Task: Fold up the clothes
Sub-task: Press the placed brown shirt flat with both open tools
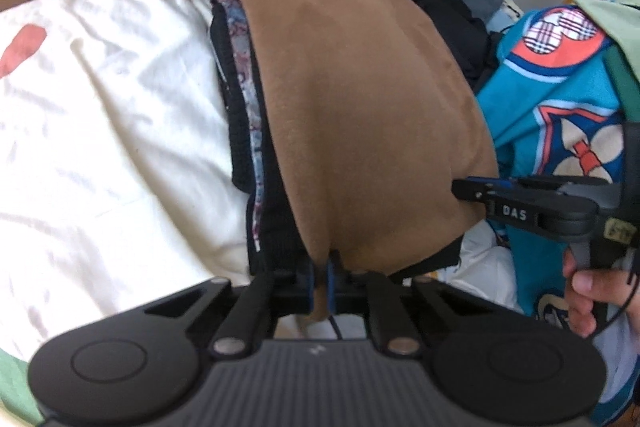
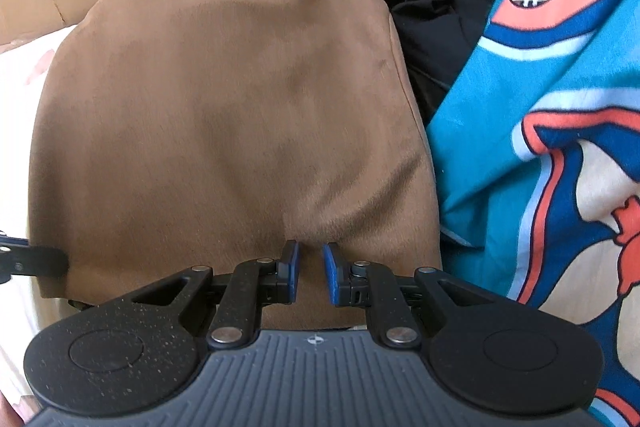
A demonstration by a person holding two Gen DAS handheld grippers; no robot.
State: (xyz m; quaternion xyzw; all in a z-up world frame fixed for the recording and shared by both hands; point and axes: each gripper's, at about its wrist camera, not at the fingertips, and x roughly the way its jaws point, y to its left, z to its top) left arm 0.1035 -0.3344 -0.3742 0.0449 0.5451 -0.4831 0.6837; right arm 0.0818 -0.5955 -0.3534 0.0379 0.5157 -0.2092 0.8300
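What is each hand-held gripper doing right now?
Left hand-held gripper: shut on the brown garment, pinching its near edge.
Right hand-held gripper: shut on the same brown garment's edge, with fabric between its pads.

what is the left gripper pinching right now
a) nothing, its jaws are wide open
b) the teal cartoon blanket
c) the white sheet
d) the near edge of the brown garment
d: the left gripper has its blue pads closed on a fold of the brown garment at the near edge, with cloth showing between them.
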